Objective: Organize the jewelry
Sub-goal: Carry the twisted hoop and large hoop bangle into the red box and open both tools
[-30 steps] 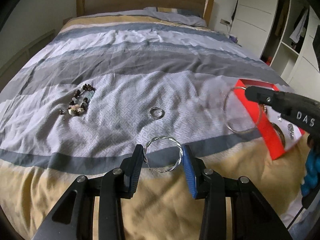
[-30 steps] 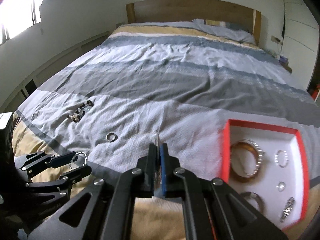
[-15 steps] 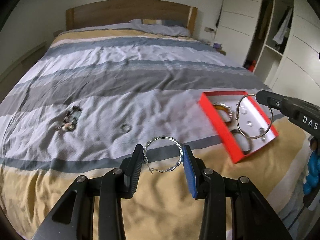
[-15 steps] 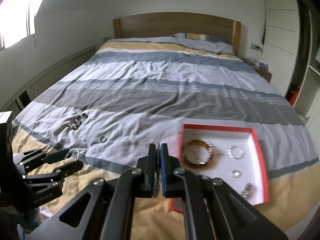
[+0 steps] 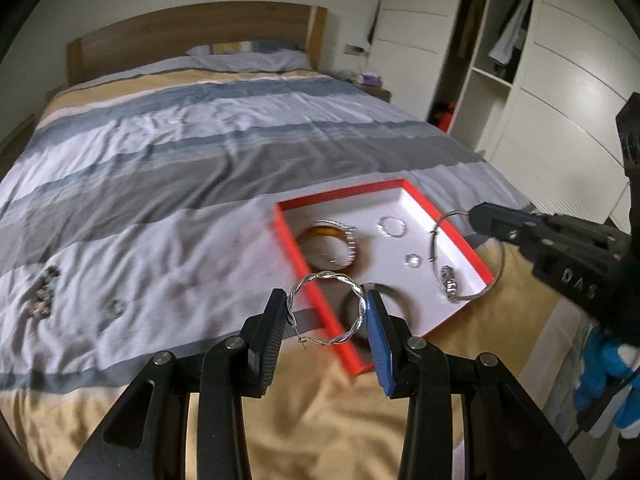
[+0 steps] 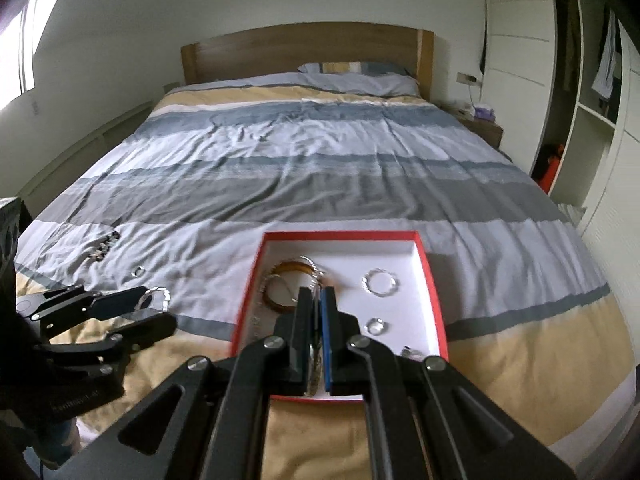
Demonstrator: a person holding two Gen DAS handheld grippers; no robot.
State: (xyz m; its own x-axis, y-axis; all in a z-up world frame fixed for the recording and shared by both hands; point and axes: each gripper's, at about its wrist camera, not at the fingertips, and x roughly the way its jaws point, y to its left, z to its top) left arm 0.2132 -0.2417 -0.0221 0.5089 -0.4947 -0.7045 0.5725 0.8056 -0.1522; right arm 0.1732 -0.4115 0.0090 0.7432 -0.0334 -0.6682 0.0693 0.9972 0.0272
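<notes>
My left gripper (image 5: 326, 312) is shut on a twisted silver hoop (image 5: 352, 330), held above the near left edge of the red-rimmed white box (image 5: 288, 232). My right gripper (image 6: 316, 308) is shut on a thin silver hoop (image 5: 496, 284), seen edge-on between its pads, over the box's near right side. The box (image 6: 434, 280) holds an amber bangle (image 6: 294, 268), a silver ring (image 6: 380, 282), a small ring (image 6: 376, 326) and a chain piece (image 5: 450, 284). On the bedspread lie a bead bracelet (image 6: 103, 246) and a small ring (image 6: 138, 271).
The striped bedspread (image 6: 320, 160) covers a wide bed with a wooden headboard (image 6: 304, 52). White wardrobes (image 5: 560, 80) stand to the right. A nightstand (image 6: 480, 124) stands by the bed's far right corner.
Both grippers have swung right with their hoops and now hang over the red box. The bead bracelet and loose ring have slid to the left of both views.
</notes>
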